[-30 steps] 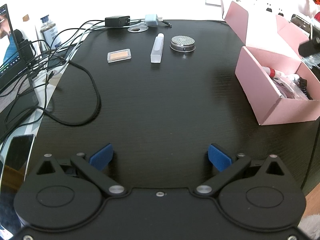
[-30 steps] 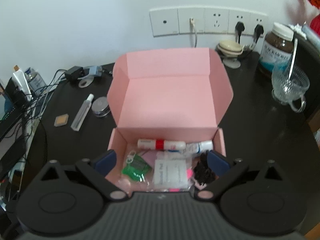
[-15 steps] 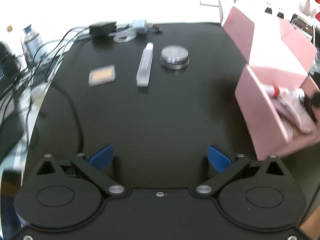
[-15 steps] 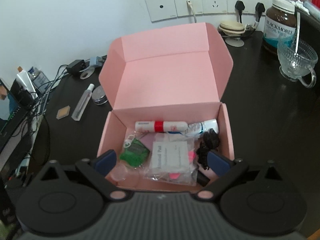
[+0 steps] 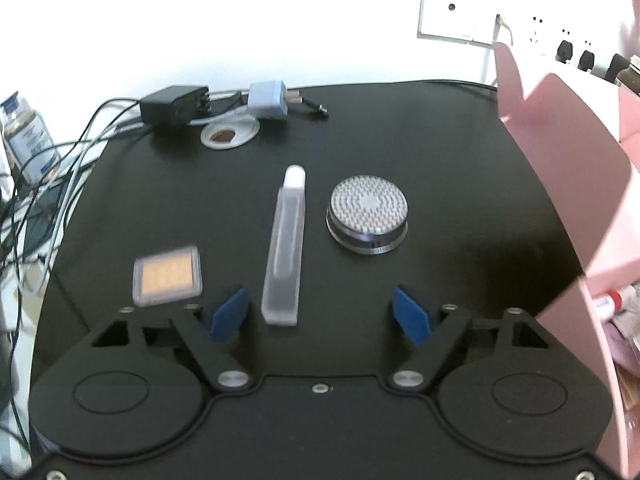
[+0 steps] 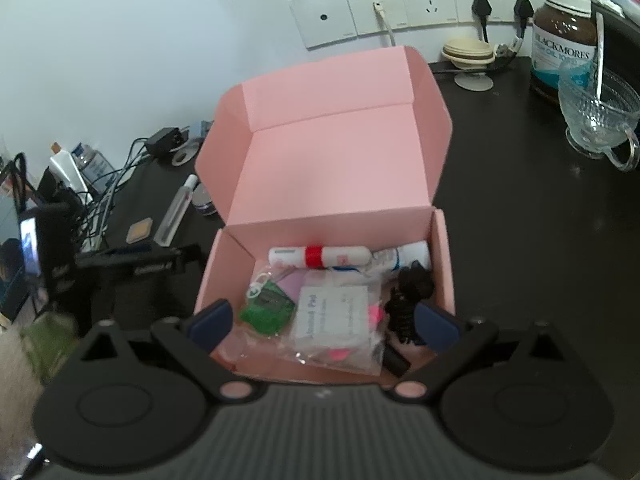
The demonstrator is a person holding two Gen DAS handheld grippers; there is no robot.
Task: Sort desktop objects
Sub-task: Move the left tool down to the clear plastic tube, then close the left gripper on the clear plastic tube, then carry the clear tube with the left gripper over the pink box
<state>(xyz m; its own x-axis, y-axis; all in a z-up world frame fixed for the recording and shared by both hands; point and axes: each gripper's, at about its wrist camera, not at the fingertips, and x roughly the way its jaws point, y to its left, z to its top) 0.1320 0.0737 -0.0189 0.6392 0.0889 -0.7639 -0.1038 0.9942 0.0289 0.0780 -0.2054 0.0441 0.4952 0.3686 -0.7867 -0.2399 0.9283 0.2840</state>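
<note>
Left tool (image 5: 320, 314) wide open, holding nothing, low over the black bench (image 5: 440, 152) — lined up with the clear tube (image 5: 285, 250), likely to grab it. Small flat case (image 5: 167, 275) just left of the tube, round tin (image 5: 367, 214) just right. Right tool (image 6: 323, 321) open too, empty, above the pink box (image 6: 332, 168). Lid up — so things can drop in. Box already full of small stuff.

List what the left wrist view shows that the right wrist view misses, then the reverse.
Only the left wrist view: the open left hand-held gripper and the round tin's patterned lid. Only the right wrist view: the box contents, such as the green pouch, plus the glass cup. Both: pink box, clear tube, small square case.
</note>
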